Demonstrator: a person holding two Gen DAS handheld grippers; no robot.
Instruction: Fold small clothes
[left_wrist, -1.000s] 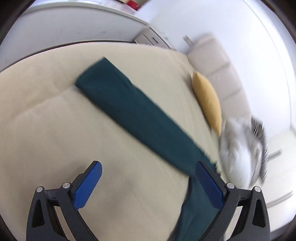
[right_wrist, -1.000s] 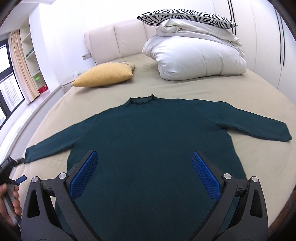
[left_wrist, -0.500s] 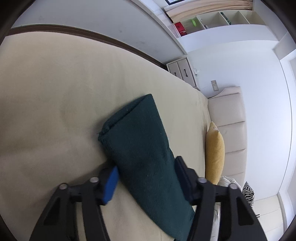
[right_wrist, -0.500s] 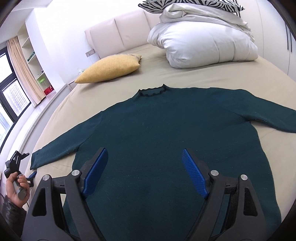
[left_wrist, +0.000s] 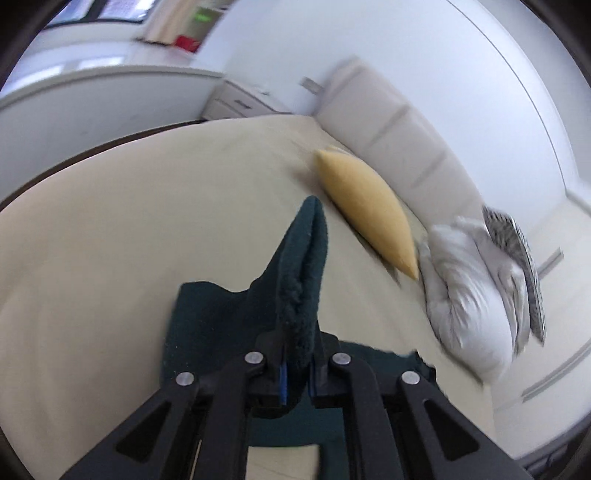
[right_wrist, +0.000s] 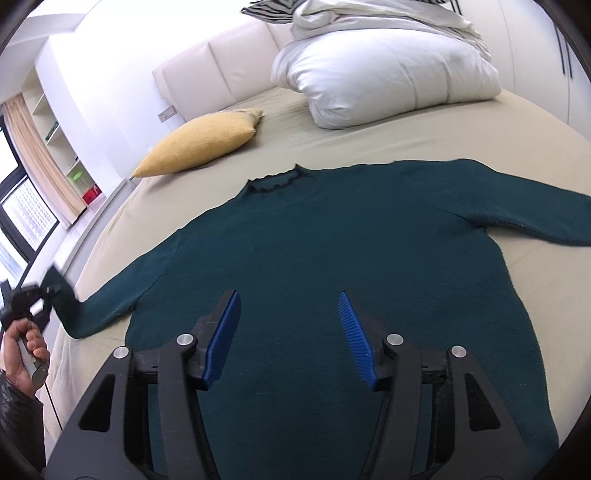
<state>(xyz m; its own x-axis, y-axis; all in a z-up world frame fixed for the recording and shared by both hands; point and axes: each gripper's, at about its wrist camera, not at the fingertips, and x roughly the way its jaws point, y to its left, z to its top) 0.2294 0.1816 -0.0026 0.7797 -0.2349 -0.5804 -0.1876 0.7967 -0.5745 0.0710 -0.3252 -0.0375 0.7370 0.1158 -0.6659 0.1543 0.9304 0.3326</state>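
A dark green sweater (right_wrist: 332, 266) lies flat on the beige bed (right_wrist: 546, 288), neck away from me. My left gripper (left_wrist: 297, 369) is shut on the cuff of the sweater's left sleeve (left_wrist: 301, 273) and holds it lifted off the bed. In the right wrist view the left gripper (right_wrist: 40, 295) shows at the far left with the sleeve end (right_wrist: 96, 310) raised. My right gripper (right_wrist: 290, 336) is open and empty, hovering over the lower middle of the sweater body. The other sleeve (right_wrist: 524, 218) lies stretched out to the right.
A yellow cushion (right_wrist: 201, 144) lies beyond the sweater's neck, also in the left wrist view (left_wrist: 365, 206). A pile of white duvet and pillows (right_wrist: 384, 74) sits at the headboard (right_wrist: 218, 70). A window, curtain and shelves stand left of the bed.
My left gripper has closed on the left sleeve cuff and lifted it, swinging toward the sweater body. My right gripper has moved forward over the sweater and narrowed a little, still open.
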